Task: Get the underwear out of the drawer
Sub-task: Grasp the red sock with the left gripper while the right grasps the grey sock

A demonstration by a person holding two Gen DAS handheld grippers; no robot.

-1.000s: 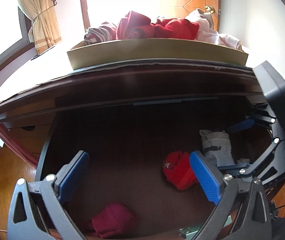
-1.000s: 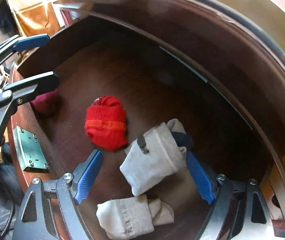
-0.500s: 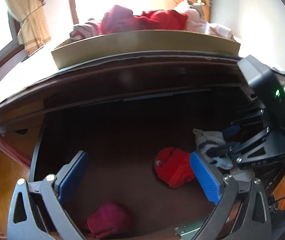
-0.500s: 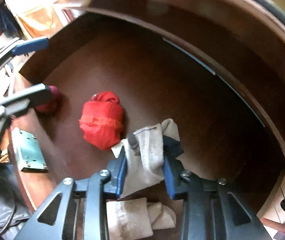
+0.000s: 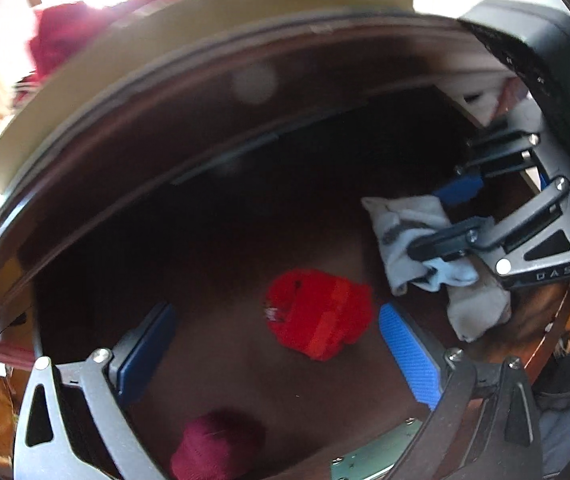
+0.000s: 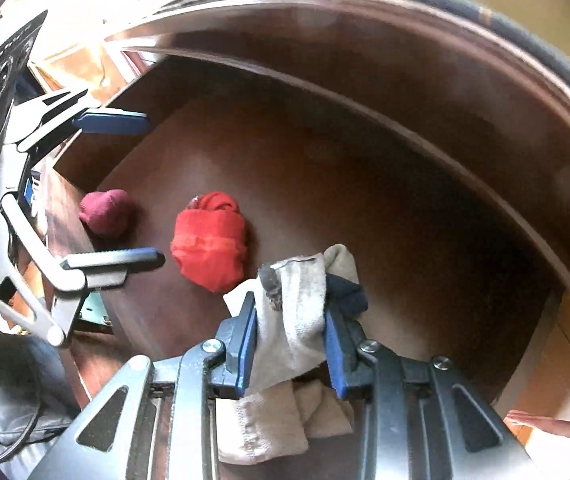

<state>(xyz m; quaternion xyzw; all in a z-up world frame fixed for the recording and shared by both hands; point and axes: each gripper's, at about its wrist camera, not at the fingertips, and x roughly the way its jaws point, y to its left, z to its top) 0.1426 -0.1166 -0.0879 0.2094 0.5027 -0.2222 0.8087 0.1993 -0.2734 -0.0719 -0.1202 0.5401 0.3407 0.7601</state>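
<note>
The open wooden drawer [image 6: 325, 168] holds several rolled garments. My right gripper [image 6: 289, 320] is shut on a grey-white rolled garment [image 6: 297, 312], also seen in the left wrist view [image 5: 405, 232], held just above the drawer floor. A bright red roll [image 6: 209, 248] lies left of it; in the left wrist view it [image 5: 317, 312] lies ahead between my open left fingers. My left gripper [image 5: 273, 352] is open and empty over the drawer's front left. A maroon roll [image 6: 105, 212] sits near the front edge, close under the left gripper [image 5: 213, 448].
A second beige-white roll [image 6: 277, 420] lies under my right gripper. The desk top's edge [image 5: 205, 80] overhangs the drawer. A tan box [image 5: 205, 12] with red and white clothes stands on top. A metal bracket [image 5: 373, 456] sits on the drawer front.
My right gripper has closed on the grey-white garment and lifted it slightly. My left gripper has moved forward and right, closer to the red roll, still open.
</note>
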